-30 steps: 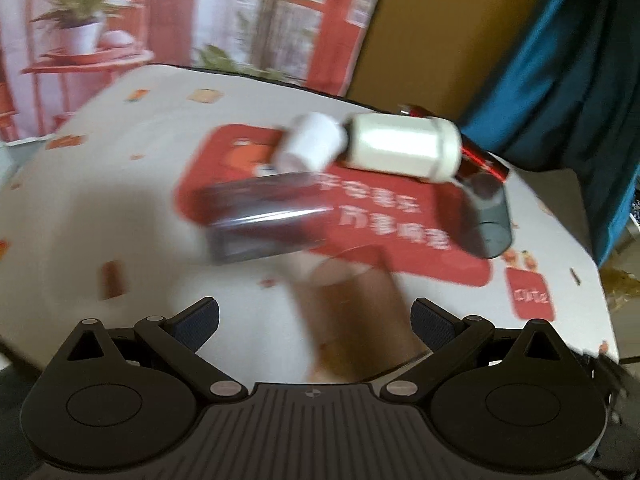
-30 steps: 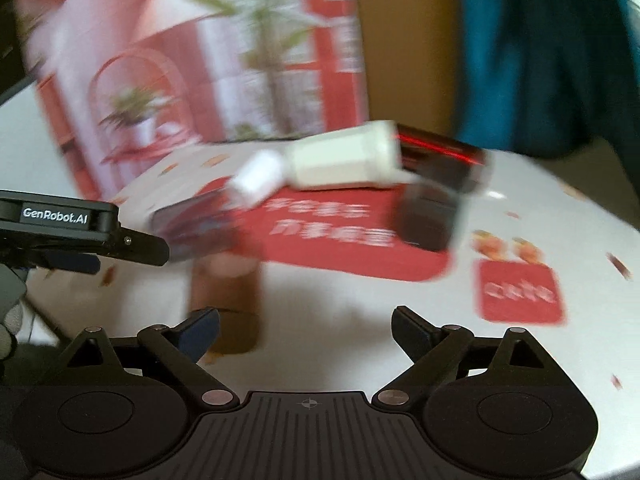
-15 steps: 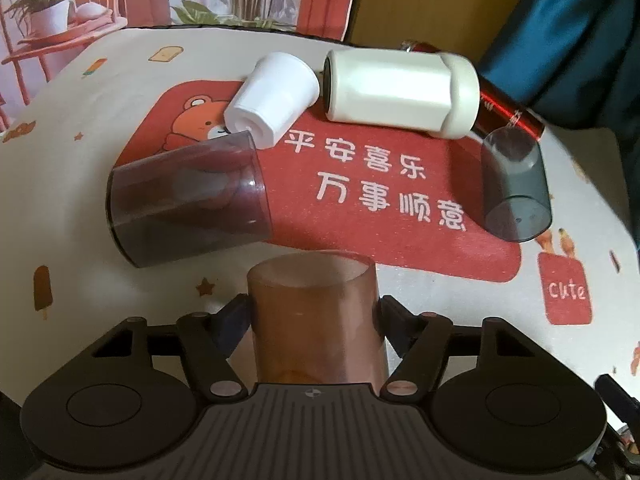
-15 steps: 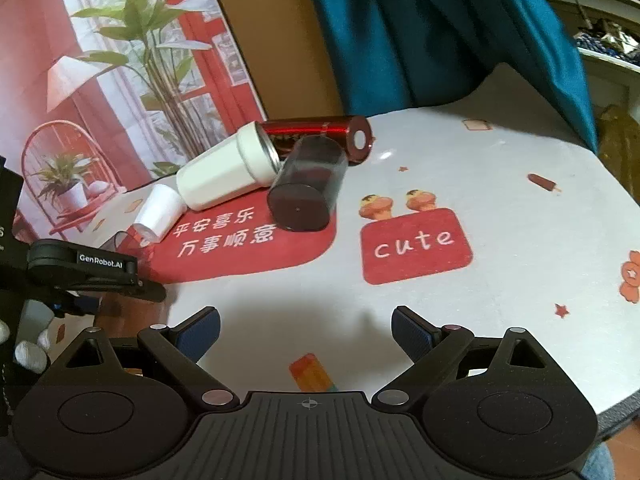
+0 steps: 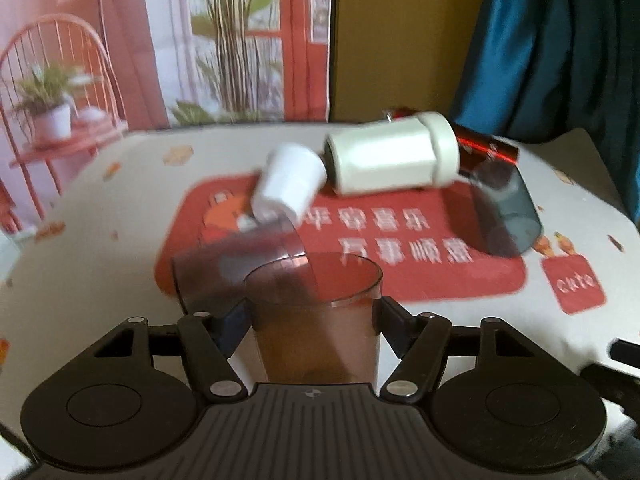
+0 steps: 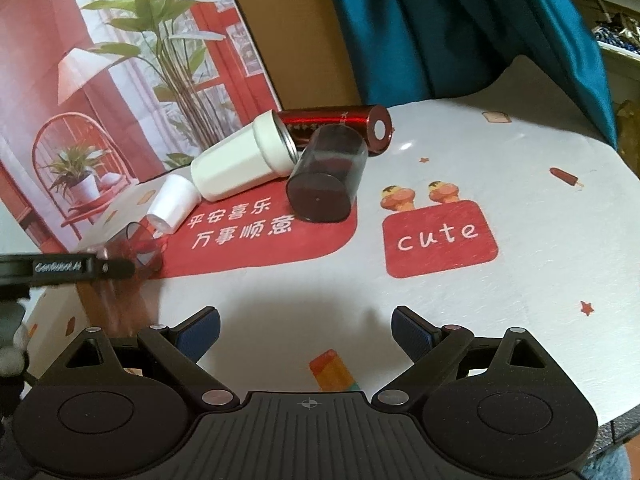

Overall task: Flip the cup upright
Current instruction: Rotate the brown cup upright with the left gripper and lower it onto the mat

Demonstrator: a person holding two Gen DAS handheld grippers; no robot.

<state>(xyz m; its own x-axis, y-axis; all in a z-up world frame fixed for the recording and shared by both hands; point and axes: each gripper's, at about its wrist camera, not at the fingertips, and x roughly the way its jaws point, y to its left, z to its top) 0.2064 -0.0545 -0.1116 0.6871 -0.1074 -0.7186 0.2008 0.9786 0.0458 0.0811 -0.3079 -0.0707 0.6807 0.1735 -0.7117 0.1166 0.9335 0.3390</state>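
My left gripper [image 5: 314, 316] is shut on a translucent brown cup [image 5: 316, 320], held with its open rim up; the view is blurred by motion. In the right wrist view the same cup [image 6: 116, 300] shows blurred under the left gripper's body [image 6: 60, 270]. Several cups lie on their sides on the red mat [image 5: 400, 248]: a clear dark cup [image 5: 236, 268], a small white cup [image 5: 290, 184], a large white cup [image 5: 392, 160], a grey-smoky cup [image 5: 508, 216] and a red metallic tumbler [image 6: 340, 124]. My right gripper [image 6: 306, 326] is open and empty above the table.
The round table [image 6: 540, 220] has a white printed cloth with a "cute" patch [image 6: 440, 236]. A printed backdrop [image 5: 140, 40] and a blue curtain [image 6: 460, 20] stand behind it. The table's edge curves at right.
My left gripper closed on the brown cup and now holds it with the rim visible at the top. The right gripper swung right, then stayed about still, open.
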